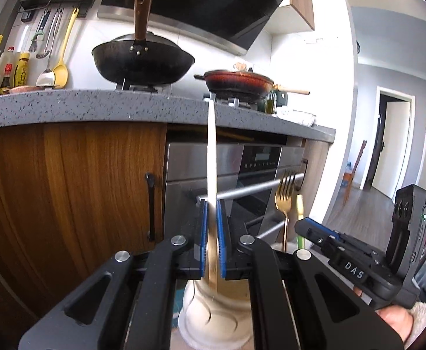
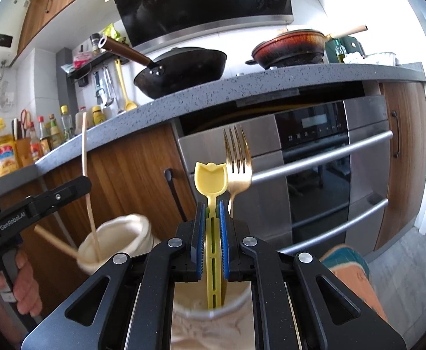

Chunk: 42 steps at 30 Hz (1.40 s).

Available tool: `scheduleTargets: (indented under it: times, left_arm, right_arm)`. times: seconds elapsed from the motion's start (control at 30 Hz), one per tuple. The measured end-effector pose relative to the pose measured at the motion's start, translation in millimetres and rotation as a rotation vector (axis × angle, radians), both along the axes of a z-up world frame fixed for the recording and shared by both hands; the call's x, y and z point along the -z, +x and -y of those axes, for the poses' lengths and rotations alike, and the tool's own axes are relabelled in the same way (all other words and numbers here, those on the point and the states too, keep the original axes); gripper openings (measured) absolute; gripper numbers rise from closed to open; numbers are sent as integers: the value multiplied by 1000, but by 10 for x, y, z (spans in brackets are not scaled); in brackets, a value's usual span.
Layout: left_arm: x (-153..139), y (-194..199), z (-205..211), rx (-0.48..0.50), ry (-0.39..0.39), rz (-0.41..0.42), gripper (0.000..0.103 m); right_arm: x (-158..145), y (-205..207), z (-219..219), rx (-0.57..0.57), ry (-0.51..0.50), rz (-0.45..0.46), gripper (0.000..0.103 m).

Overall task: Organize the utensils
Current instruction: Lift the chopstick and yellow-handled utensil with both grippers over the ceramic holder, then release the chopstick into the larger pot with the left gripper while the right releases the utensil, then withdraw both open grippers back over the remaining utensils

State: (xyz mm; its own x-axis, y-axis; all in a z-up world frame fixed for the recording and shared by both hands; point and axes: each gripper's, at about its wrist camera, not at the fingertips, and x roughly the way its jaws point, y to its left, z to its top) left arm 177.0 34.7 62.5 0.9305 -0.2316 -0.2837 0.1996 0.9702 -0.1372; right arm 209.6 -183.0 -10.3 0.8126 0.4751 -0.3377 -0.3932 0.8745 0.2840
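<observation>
Jaws tight on chopstick point(image 1: 212, 157), spoon point(image 2: 210, 180)

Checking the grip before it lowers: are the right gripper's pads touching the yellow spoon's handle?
Touching. The right wrist view shows the right gripper with both blue pads pressed flat against the yellow spoon, no gap on either side.

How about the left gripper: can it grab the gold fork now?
Probably not yet. The left gripper is shut on a pale stick, so its jaws are full. The fork stands off to the side, beside the spoon in the right gripper.
</observation>
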Motion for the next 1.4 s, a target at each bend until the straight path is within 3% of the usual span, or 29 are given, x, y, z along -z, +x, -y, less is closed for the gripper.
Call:
scheduleTargets:
  times: [0.2, 0.43, 0.5, 0.53, 0.63, 0.7, 0.77, 0.83, 0.9, 0.97, 1.07, 1.2, 1.4]
  left_arm:
    - [97, -62, 9, 21, 28, -100, 6]
    - [116, -96, 67, 15, 65, -113, 9]
    - [100, -110, 66, 11, 64, -114, 20]
    - [80, -116, 58, 5, 62, -111, 30]
    - [17, -179, 15, -18, 54, -90, 37]
    - [-16, -222, -18, -34, 49, -87, 43]
    - [-32, -274, -57, -50, 44, -87, 56]
    - [-42, -345, -91, -64, 45, -89, 64]
    - [-39, -449, -126, -84, 56, -90, 76]
    - [-24, -564, -157, -104, 68, -94, 91]
    - [4, -699, -201, -118, 75, -113, 97]
    - [83, -861, -242, -131, 94, -159, 97]
    - [319, -1051, -239, -121, 116, -247, 97]
  right_arm:
    - [118, -73, 53, -6, -1, -103, 11]
    - [146, -103, 42, -17, -15, -150, 12]
    - [129, -110, 49, -12, -19, -149, 22]
    - [112, -128, 59, -13, -15, -146, 24]
    - [48, -184, 102, 0, -13, -131, 30]
    - [3, -233, 145, 7, -8, -127, 41]
    - [-34, -284, 186, 13, -9, -122, 46]
    - [-81, -379, 223, 24, -27, -111, 55]
    - [-113, -444, 250, 24, -39, -108, 71]
    - [-143, -550, 280, 10, -50, -105, 80]
    - [-172, -674, 302, 5, -76, -112, 92]
    - [-219, -852, 312, 2, -101, -99, 97]
    - [-214, -1093, 210, -5, -213, -81, 98]
